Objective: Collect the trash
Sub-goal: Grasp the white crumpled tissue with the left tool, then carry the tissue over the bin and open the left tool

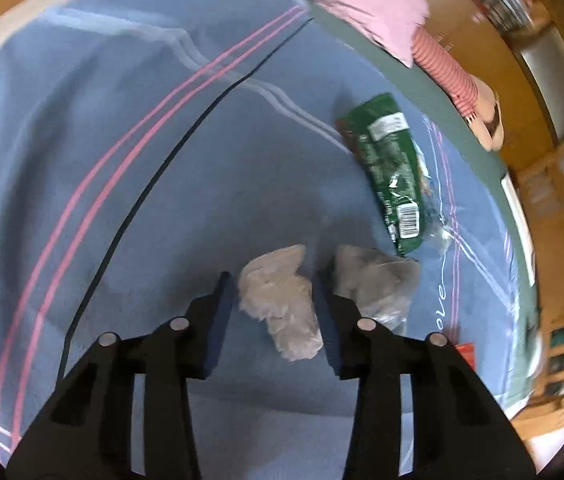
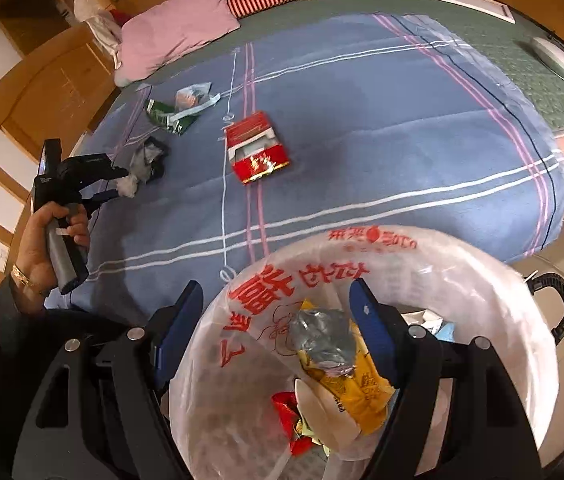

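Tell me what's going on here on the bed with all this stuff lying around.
A person is clearing trash off a bed covered with a blue blanket. The left gripper is down over a crumpled white tissue, jaws either side of it but not yet pressing. The right gripper stands open above a plastic trash bag that already holds wrappers. A second tissue, a green wrapper and a red box are still on the blanket.

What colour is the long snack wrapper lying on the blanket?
Dark green wrapper with a white barcode label, clearest in the left wrist view.
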Motion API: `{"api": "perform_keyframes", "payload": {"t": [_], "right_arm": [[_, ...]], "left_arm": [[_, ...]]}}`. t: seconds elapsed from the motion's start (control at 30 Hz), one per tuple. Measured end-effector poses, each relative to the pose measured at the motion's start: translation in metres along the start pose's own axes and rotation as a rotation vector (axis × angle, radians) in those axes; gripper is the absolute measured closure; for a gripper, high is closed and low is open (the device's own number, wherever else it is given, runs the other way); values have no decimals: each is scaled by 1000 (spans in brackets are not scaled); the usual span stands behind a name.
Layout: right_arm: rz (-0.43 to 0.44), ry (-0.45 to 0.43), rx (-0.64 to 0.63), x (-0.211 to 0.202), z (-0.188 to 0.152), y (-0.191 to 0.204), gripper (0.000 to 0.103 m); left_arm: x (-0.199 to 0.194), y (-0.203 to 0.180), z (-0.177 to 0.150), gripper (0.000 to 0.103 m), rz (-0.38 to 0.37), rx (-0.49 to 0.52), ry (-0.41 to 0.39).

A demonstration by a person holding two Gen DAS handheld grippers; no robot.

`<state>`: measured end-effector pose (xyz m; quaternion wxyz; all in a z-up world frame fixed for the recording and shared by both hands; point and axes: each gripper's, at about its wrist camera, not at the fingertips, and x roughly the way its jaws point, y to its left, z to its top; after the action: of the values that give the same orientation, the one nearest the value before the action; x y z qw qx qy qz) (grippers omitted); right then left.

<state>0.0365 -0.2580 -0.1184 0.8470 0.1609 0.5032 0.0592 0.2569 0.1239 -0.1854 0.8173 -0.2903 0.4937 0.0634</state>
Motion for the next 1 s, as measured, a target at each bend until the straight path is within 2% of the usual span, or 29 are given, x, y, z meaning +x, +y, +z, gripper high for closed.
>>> {"api": "perform_keyframes", "payload": {"t": [0.07, 0.13, 0.2, 0.27, 0.4, 0.47, 0.53, 0.63, 0.77, 0.87, 0.93, 0.97, 1.0], "right_arm": [[-1, 2, 6, 1, -2, 0, 29], [1, 2, 19, 1, -2, -2, 29], [-3, -5, 28, 0, -2, -4, 29], [-11, -18, 28, -3, 0, -4, 29], [-32, -46, 16, -9, 1, -3, 29], [-41, -66, 15, -13, 2, -4, 29], [-45, -94, 23, -20, 3, -9, 29], [-53, -114, 46, -27, 5, -17, 29], [-76, -143, 71, -39, 8, -28, 29], [-103, -170, 80, -48, 9, -35, 29], [-112, -181, 87, -52, 9, -39, 29], [-113, -185, 93, -54, 9, -41, 29], [-113, -188, 100, -56, 9, -44, 29]], "left_arm": [[-1, 0, -1, 65, -1, 16, -2], [-4, -7, -5, 72, 26, 75, -18], [-4, -11, -6, 93, 16, 107, -25], [-10, -15, -7, 98, -10, 120, -48], [-47, -17, -14, 99, -114, 139, -162], [-64, -23, -24, 100, -159, 167, -194], [-85, -33, -51, 100, -237, 233, -196], [-105, -55, -102, 100, -354, 381, -131], [-121, -88, -164, 100, -490, 582, 24], [-125, -117, -216, 99, -559, 805, 140], [-121, -123, -243, 99, -612, 877, 245], [-116, -125, -251, 93, -636, 895, 298], [-110, -127, -256, 74, -653, 906, 356]]}}
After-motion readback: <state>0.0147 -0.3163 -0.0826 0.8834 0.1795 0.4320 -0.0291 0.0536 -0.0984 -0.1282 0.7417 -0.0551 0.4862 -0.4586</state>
